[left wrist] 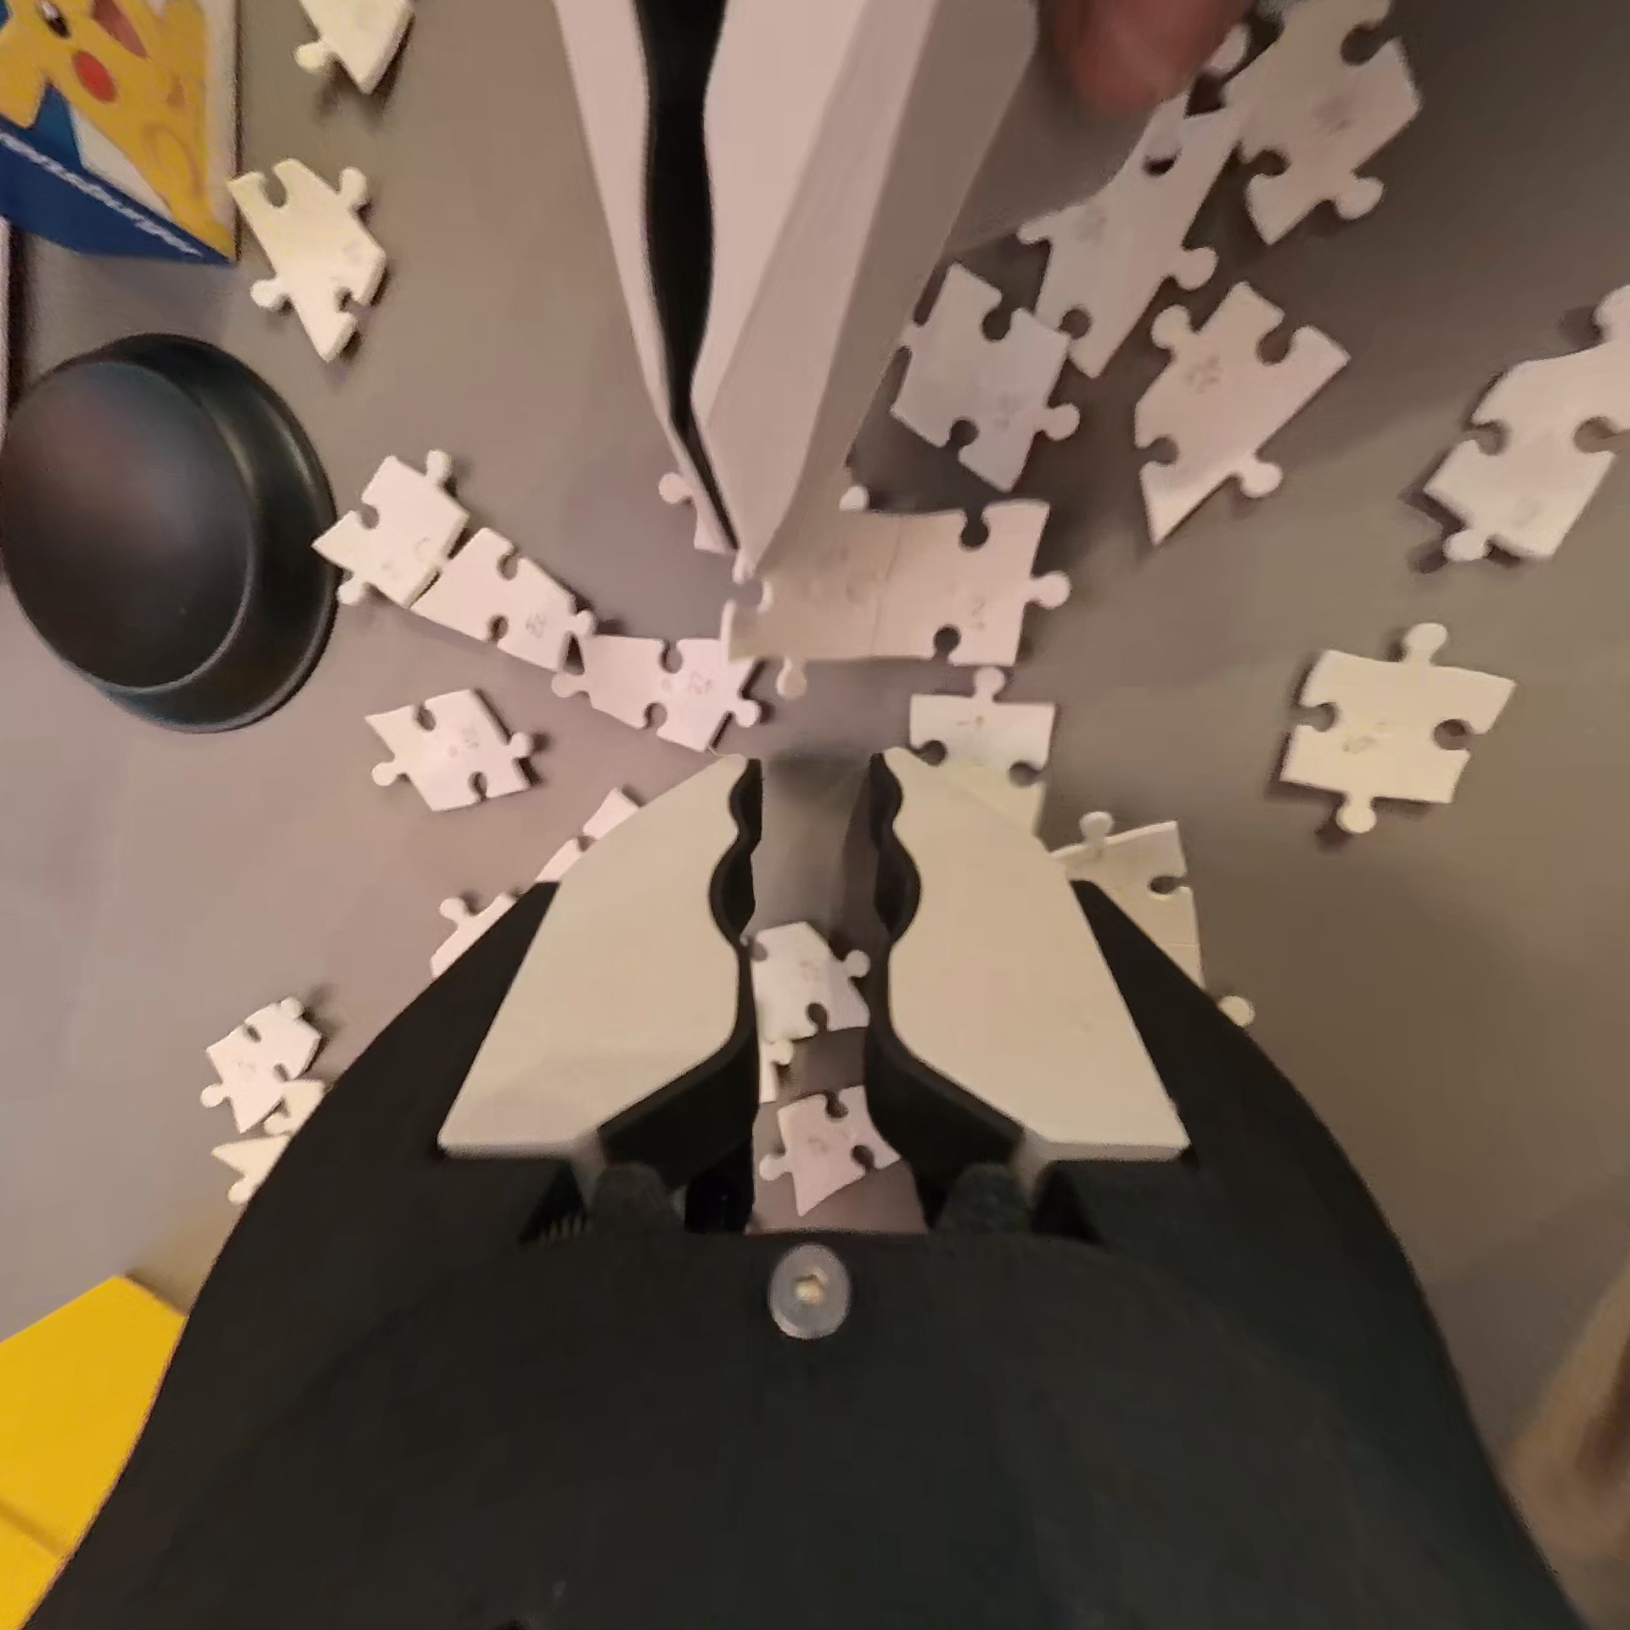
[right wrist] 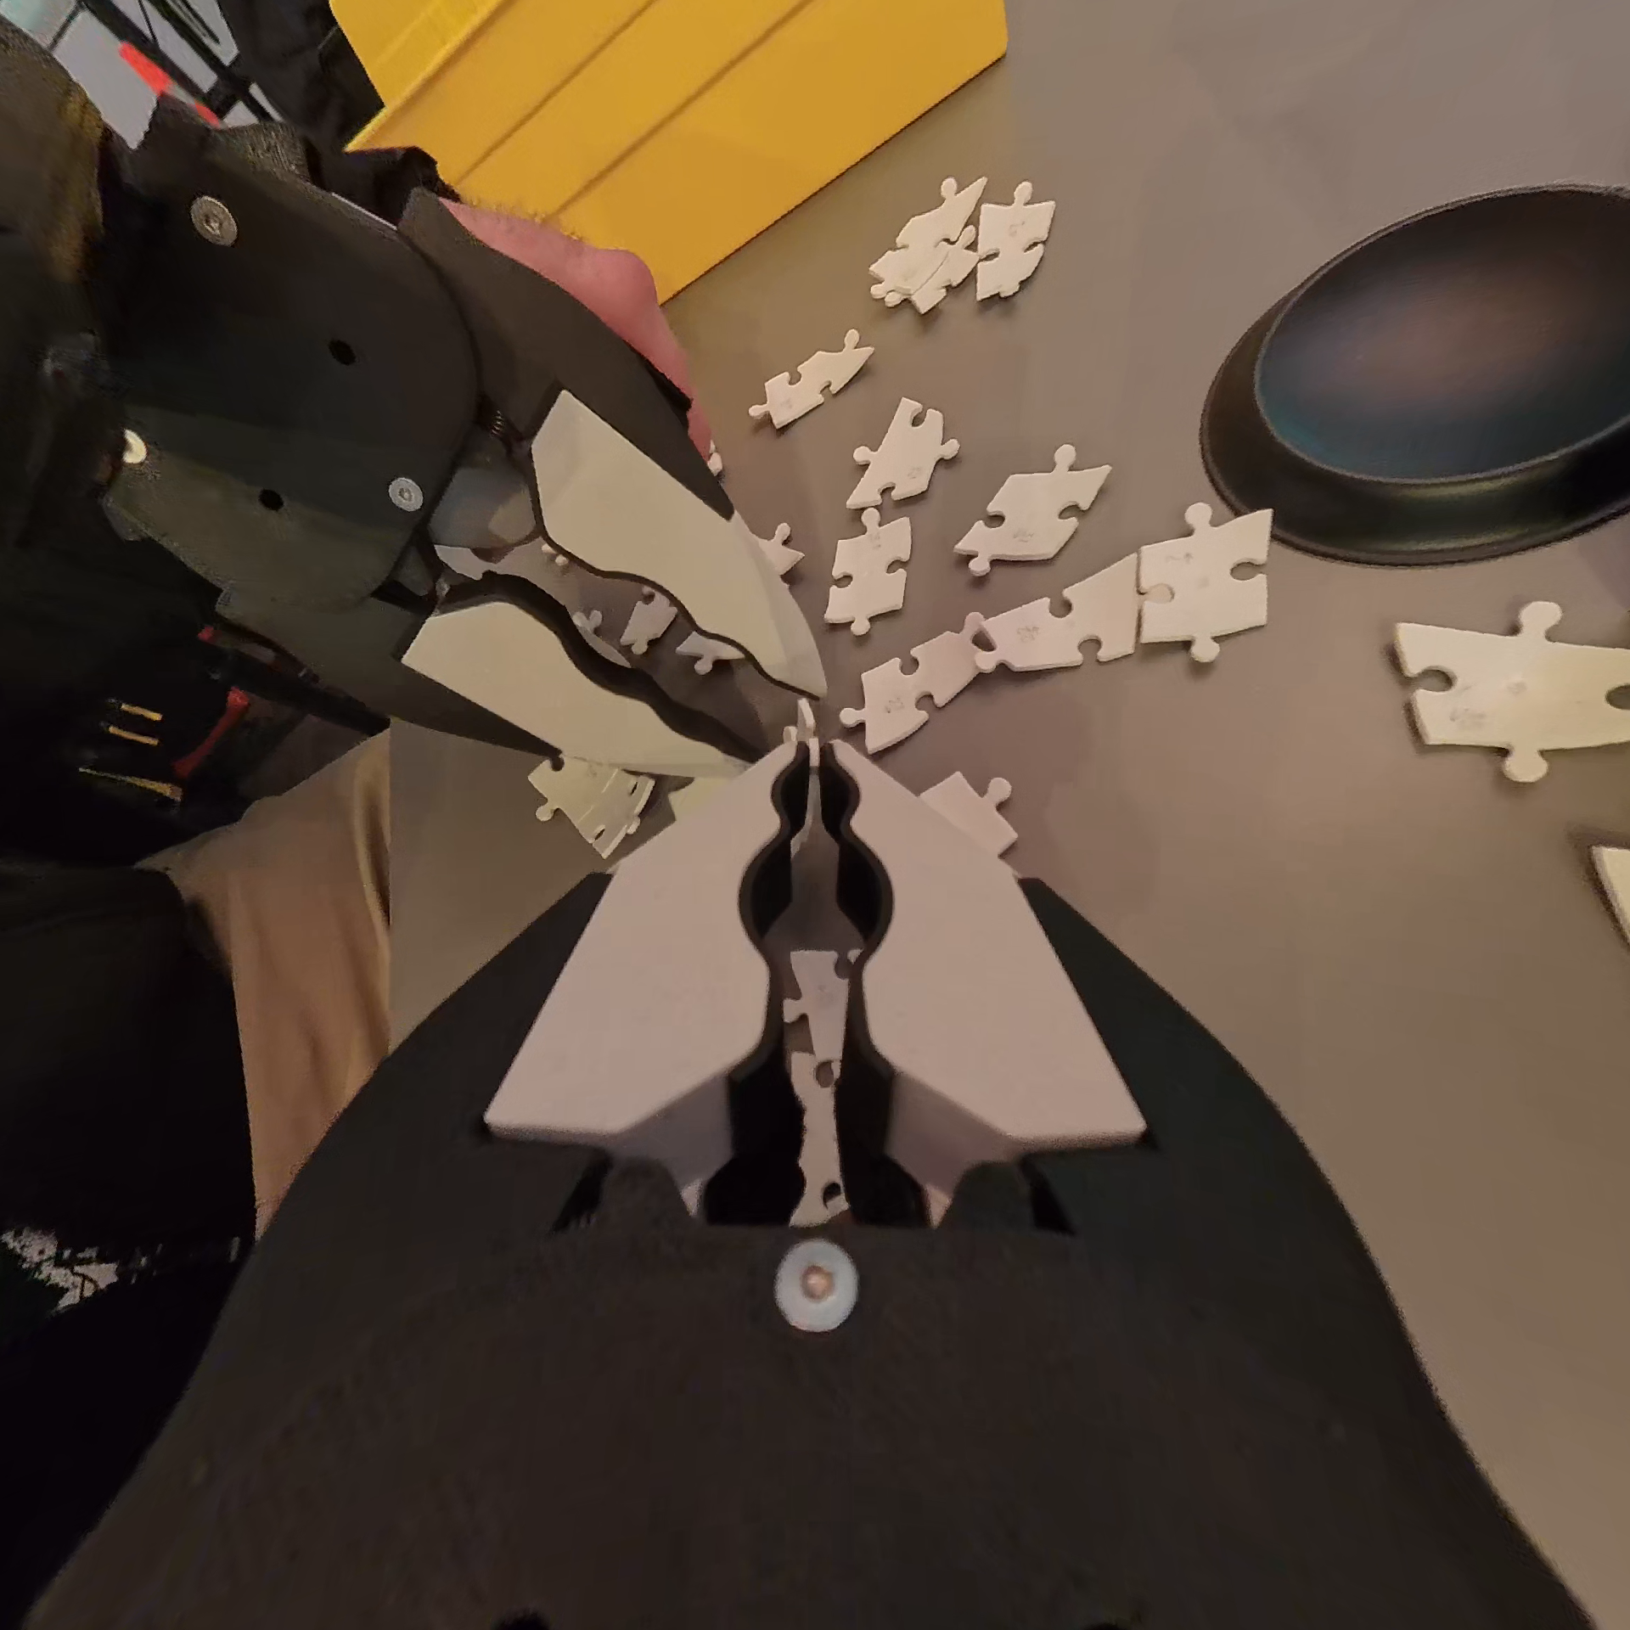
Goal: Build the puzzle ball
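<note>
White puzzle pieces lie face down and scattered on the grey table (left wrist: pixel 176 882). My right gripper (right wrist: pixel 811 750) is shut on a joined pair of pieces (left wrist: pixel 891 586), which shows edge-on between its fingers (right wrist: pixel 816 1014). In the left wrist view the right gripper (left wrist: pixel 743 540) comes down from the top and grips the pair at its left end, just above the table. My left gripper (left wrist: pixel 816 767) is open and empty, its tips just short of the held pair. In the right wrist view the left gripper (right wrist: pixel 785 725) has its jaws apart beside the piece's edge.
A joined chain of pieces (left wrist: pixel 538 617) (right wrist: pixel 1058 626) lies left of the held pair. A black dome stand (left wrist: pixel 150 529) (right wrist: pixel 1446 370) sits beyond it. A yellow box (right wrist: pixel 688 106) (left wrist: pixel 71 1411) and a printed puzzle box (left wrist: pixel 106 115) stand at the table's edges.
</note>
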A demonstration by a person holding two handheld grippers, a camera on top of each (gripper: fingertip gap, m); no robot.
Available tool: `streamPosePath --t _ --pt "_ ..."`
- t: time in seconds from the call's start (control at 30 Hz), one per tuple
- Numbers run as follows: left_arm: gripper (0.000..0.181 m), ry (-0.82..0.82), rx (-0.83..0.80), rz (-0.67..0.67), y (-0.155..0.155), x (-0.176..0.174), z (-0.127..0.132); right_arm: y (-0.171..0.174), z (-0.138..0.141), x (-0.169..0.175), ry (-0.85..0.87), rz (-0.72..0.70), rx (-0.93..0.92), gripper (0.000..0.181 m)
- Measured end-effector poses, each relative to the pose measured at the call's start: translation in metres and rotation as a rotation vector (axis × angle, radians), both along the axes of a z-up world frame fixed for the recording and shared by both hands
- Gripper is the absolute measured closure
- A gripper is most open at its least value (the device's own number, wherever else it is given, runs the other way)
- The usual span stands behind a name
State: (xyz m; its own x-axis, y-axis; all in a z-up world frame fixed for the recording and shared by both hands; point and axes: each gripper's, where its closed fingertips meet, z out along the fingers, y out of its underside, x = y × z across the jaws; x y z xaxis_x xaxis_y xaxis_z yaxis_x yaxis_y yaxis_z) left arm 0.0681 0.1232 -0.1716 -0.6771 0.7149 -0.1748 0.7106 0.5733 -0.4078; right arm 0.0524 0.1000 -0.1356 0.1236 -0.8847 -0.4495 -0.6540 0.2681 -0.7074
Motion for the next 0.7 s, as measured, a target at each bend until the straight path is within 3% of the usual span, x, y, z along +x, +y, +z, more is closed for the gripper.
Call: streamPosePath --t 0.5,0.7 --pt "0.157 0.042 -0.004 0.000 0.007 -0.005 0.009 0.011 -0.003 -0.001 0.032 0.007 0.005 0.181" --pt "0.156 0.033 0.011 -0.013 0.011 -0.013 0.001 0.010 -0.009 -0.003 0.053 -0.023 0.002 0.181"
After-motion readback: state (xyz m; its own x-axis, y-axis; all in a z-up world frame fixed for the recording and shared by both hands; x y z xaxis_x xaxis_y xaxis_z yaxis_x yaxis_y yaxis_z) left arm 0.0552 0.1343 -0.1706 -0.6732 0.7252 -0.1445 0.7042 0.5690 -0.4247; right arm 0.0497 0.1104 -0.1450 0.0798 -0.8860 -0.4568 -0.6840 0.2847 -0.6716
